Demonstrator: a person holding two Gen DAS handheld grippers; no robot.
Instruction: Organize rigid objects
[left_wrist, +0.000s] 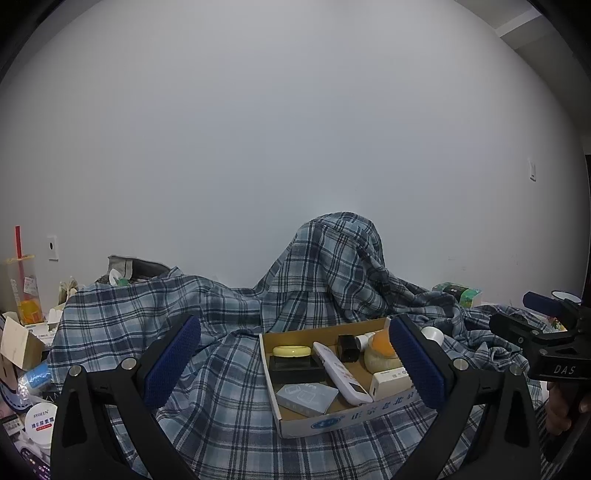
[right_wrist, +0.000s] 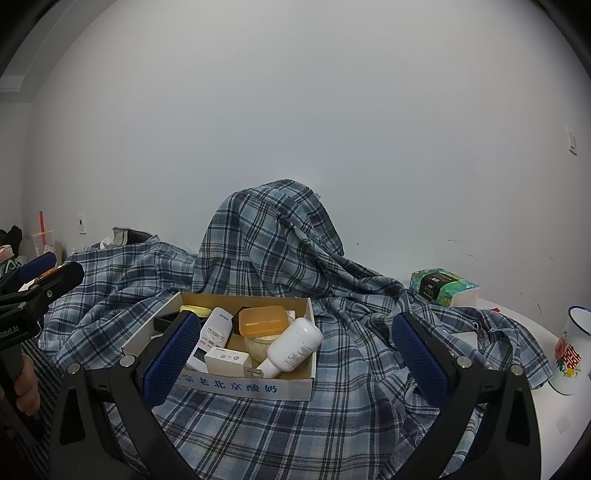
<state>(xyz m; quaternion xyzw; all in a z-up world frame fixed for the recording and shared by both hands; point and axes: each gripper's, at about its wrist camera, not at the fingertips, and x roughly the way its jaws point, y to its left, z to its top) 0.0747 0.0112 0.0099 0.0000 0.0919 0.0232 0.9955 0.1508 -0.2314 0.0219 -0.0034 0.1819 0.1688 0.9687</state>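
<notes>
Both your grippers hang spread and empty over the plaid cloth (right_wrist: 332, 424). The cardboard box (left_wrist: 332, 421) of rigid items sits ahead: right of centre for your left gripper (left_wrist: 295, 363), left of centre for your right gripper (right_wrist: 295, 360). The white remote (left_wrist: 341, 373) runs away from you. Only the right view shows the white bottle (right_wrist: 295, 349) lying whole

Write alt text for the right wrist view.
A cardboard box on a plaid cloth holds a white bottle, an orange soap case, a remote and a white adapter. The open right gripper frames it, holding nothing. A mug stands far right.
</notes>
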